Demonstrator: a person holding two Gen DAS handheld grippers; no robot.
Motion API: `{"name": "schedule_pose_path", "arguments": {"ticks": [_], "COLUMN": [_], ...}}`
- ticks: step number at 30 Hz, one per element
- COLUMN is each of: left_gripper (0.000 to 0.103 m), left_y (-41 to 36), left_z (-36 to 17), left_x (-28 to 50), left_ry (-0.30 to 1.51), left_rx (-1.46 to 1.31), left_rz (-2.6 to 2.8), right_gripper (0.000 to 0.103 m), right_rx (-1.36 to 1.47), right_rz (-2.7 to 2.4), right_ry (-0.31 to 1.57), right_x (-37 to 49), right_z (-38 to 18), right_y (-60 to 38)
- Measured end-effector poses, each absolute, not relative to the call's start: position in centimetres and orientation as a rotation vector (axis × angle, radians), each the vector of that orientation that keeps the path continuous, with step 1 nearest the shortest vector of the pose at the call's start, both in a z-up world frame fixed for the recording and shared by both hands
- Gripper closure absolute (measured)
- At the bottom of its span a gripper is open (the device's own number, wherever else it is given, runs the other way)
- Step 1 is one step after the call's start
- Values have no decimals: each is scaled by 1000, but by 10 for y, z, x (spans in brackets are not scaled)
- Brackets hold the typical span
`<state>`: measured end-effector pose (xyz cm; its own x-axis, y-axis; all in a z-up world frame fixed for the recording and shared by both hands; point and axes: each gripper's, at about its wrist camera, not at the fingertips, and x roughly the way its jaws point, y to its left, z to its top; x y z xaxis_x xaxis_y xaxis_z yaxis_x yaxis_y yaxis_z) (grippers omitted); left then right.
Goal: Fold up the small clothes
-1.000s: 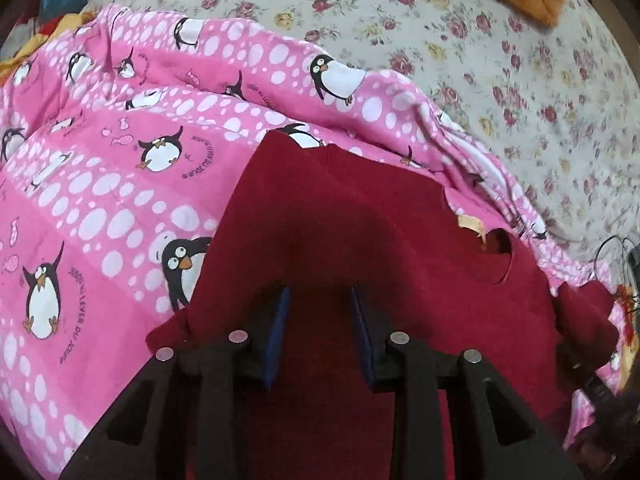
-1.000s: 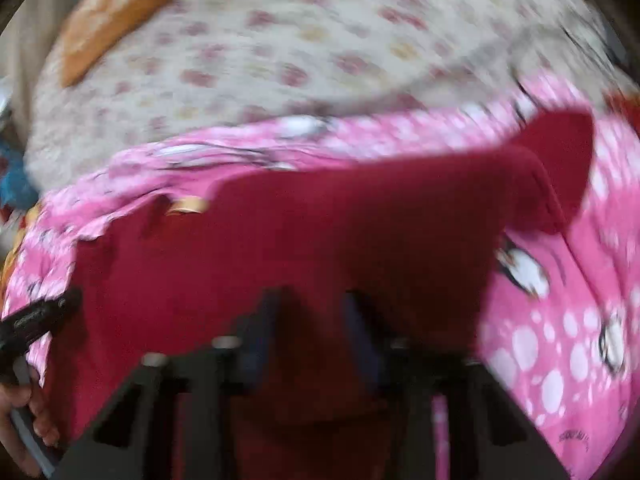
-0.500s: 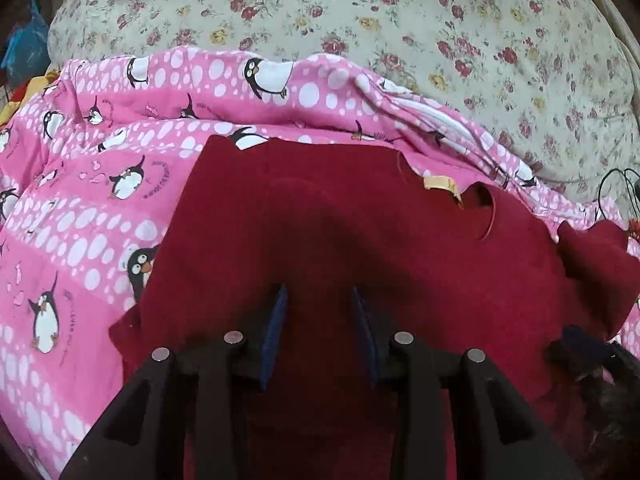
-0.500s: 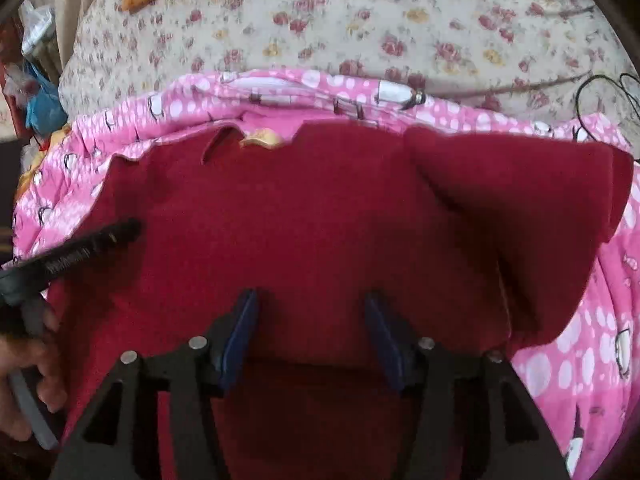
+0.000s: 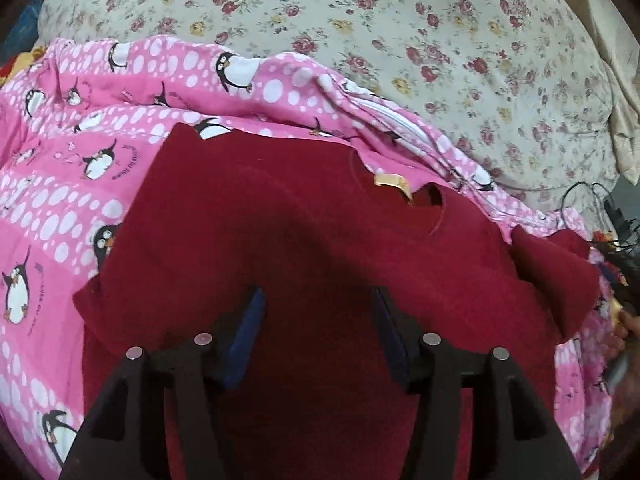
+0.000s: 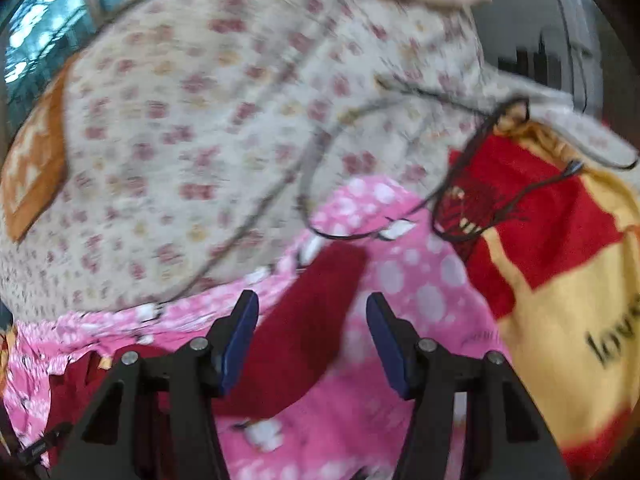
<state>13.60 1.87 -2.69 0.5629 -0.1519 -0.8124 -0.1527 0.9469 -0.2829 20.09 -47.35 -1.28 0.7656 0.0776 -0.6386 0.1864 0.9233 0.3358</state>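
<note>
The dark red shirt (image 5: 304, 216) lay spread, collar away from you, on the pink penguin-print blanket (image 5: 68, 184), which covered the near part of the bed over the floral sheet (image 5: 400, 40). Its yellow neck label (image 5: 390, 181) showed at the collar, toward the blanket's far edge. One sleeve (image 5: 548, 276) was flopped loosely at the blanket's right edge, and the left shoulder corner sat nearer the blanket's middle.

Your left gripper (image 5: 318, 320) hovered over the shirt's lower body with its blue pads apart and nothing between them. Your right gripper (image 6: 312, 328) was likewise spread, aimed at that right sleeve (image 6: 304, 320), which lay between its fingers but was not pinched. That view was blurred by motion.

Several things could have gone wrong from there, as I judge it:

- The blanket was soft and wrinkled under the sleeve. If you had closed low, you could have caught pink fabric along with the red, and the fold would have dragged the blanket with it.
- A thin black cable (image 6: 360, 168) looped across the sheet and onto the blanket's far right corner, just beyond the sleeve, beside the red and yellow cloth (image 6: 560, 264). A reach past the sleeve tip could have snagged it.
- With the left pads apart, nothing pinned the body; pulling the sleeve across could have slid the whole shirt sideways and skewed the fold.
- The sleeve looked doubled over, so you might have grabbed only one layer.
</note>
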Motion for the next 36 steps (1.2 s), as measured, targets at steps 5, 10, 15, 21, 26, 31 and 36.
{"name": "schedule_pose_path", "arguments": {"ticks": [5,10,15,21,26,31,36], "left_gripper": [72,72,72,72,72,72,70], "left_y": [25,31,32,38,42,54,46], "left_z": [-23,-27,-23,-15,-6,7,11], "left_x": [136,140,137,131,124,121,126], "left_ry": [958,962,954,930,881,798,791], "left_rx": [-373,-404,-415,-440,-468,-557,-621], "left_rz": [8,27,20,14,-9,-44,-181], "right_gripper": [49,98,98,98,98,98,98], "right_rx": [319,251,183,118,120,231,107], "right_rz": [-94,-115,-100,-35,180,488,533], "right_ry": [770,750,582,355,299,393,605], "right_x": [235,244,195,116,83,77,77], "right_z": [-44,-39,22,141,176,112,6], "right_y": [-472,-463,-436,-409,-338,-237,-162]}}
